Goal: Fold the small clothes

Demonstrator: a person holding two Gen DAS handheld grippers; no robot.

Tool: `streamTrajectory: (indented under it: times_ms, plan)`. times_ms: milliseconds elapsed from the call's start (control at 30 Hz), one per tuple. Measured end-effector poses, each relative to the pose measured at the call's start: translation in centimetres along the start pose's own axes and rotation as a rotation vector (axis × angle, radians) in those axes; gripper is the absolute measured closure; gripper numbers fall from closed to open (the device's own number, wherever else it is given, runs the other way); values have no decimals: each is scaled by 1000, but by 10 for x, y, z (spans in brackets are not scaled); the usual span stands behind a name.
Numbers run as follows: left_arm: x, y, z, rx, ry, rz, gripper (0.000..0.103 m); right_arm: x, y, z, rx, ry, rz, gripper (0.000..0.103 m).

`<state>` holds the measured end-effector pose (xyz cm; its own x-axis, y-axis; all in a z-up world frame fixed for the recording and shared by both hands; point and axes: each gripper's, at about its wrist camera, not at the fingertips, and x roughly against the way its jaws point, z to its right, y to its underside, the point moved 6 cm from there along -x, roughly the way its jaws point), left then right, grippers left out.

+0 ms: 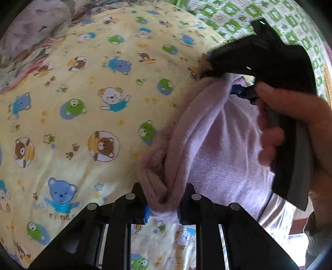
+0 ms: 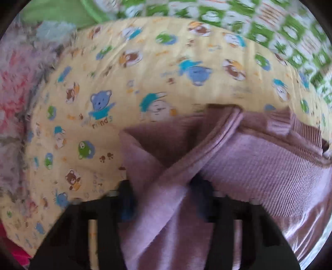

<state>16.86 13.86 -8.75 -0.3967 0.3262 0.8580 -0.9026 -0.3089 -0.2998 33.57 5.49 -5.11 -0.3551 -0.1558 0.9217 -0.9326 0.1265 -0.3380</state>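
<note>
A small lilac fleece garment [image 1: 217, 145] hangs bunched above a yellow bear-print sheet [image 1: 83, 103]. My left gripper [image 1: 164, 202] is shut on a ribbed edge of the garment at the bottom of the left wrist view. The right gripper [image 1: 244, 93] shows in that view at the upper right, held by a hand, its blue-tipped fingers pinching the garment's other end. In the right wrist view the right gripper [image 2: 164, 197] is shut on a fold of the lilac garment [image 2: 259, 166], which drapes right with a ribbed cuff. That view is motion-blurred.
The yellow bear-print sheet [image 2: 145, 72] covers most of the surface. A green-and-white patterned blanket [image 1: 249, 16] lies at the far right. A purple and pink floral cloth [image 1: 31, 37] lies at the far left.
</note>
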Motion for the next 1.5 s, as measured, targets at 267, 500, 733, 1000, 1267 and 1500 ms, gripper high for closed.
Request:
streamTrajectory:
  times_ms: [267,500,733,1000,1267,1500]
  plan:
    - [41,-9,59,-176,64,74,92,66,7,69,-163,-317,54,88]
    - [71,4,153,-391,199,100,92,130,25,142,-247,-458,167,88]
    - [56,64,258,-645,324,23,92,168,46,225,-285,-468,268,88]
    - [4,133,329,-865,346,-77,92,180,65,290,-235,-448,339,88]
    - [-38,158,358,-938,343,-135,92,179,74,327,-159,-424,390,88]
    - [-61,173,357,-936,318,-194,92,153,82,340,-142,-379,339,88]
